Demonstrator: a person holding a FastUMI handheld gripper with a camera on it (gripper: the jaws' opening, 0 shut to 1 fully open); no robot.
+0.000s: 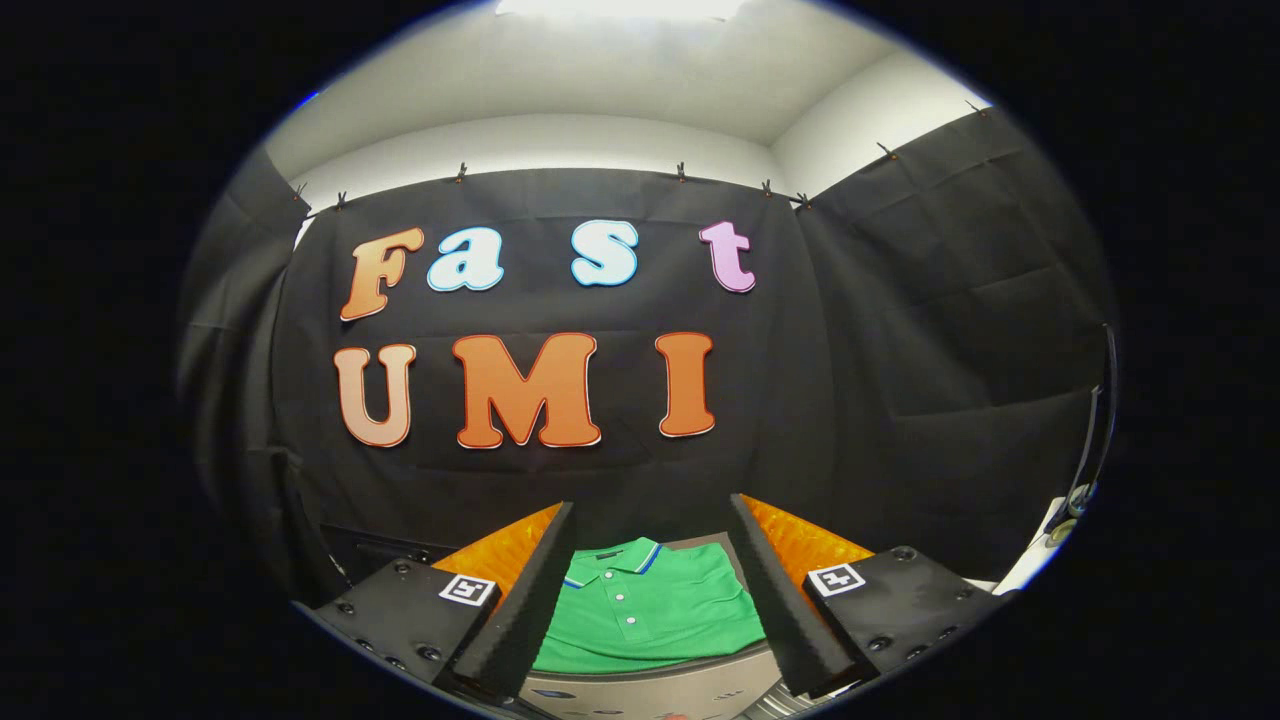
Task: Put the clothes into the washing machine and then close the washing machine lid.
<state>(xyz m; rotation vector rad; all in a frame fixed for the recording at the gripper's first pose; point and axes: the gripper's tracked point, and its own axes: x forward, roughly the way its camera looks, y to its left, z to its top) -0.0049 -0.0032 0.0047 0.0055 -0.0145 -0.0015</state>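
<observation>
Gripper (650,575) hangs wide open above the folded green shirt (650,610) — nothing grabbed yet; next it likely drops and pinches the cloth.

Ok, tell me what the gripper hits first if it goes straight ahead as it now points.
Probably the booth's black cloth wall, well beyond the open gripper. The folded green polo shirt lies lower, seen between the fingers, so likely under that line; depth is unclear.
</observation>
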